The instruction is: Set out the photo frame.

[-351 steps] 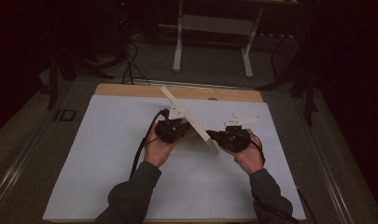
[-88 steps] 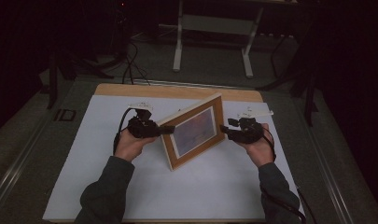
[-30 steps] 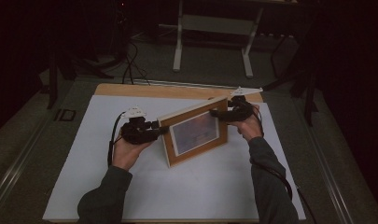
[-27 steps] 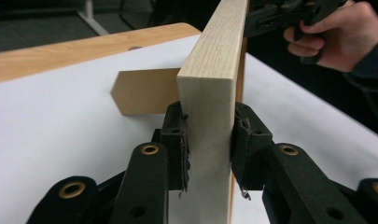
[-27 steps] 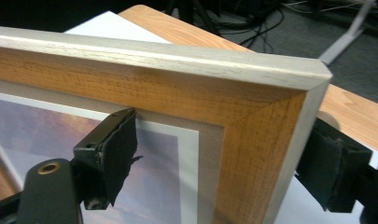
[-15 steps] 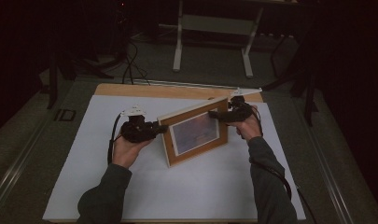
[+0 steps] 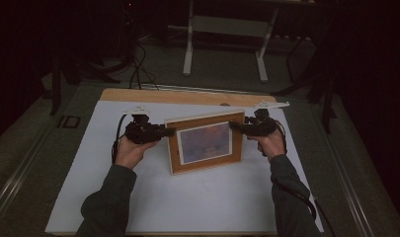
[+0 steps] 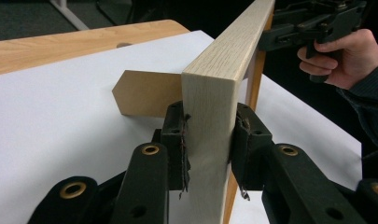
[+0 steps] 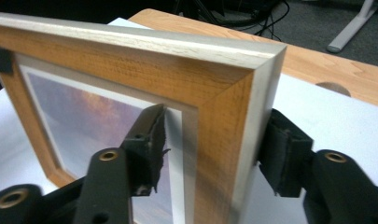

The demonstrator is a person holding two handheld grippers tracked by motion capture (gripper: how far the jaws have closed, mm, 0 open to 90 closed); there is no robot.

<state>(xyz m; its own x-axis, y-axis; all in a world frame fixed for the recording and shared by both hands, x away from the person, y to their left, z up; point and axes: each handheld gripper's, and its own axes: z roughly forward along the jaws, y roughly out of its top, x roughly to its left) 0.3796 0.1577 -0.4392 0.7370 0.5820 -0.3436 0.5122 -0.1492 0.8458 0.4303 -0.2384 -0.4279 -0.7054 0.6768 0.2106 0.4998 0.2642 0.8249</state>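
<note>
i see the picture frame (image 7: 206, 142) standing upright on the white surface (image 7: 187, 202), between my two hands, its long axis running side to side from one gripper to the other. the left gripper (image 8: 209, 140) has its fingers (image 8: 176, 140) clamped on the frame's left edge. the right gripper (image 9: 214, 149) straddles the right edge; its fingers have just been closing, and a gap shows at the front one, so not gripping yet. behind the frame the easel stand (image 8: 144, 93) juts out toward the far wooden edge (image 7: 187, 96).
</note>
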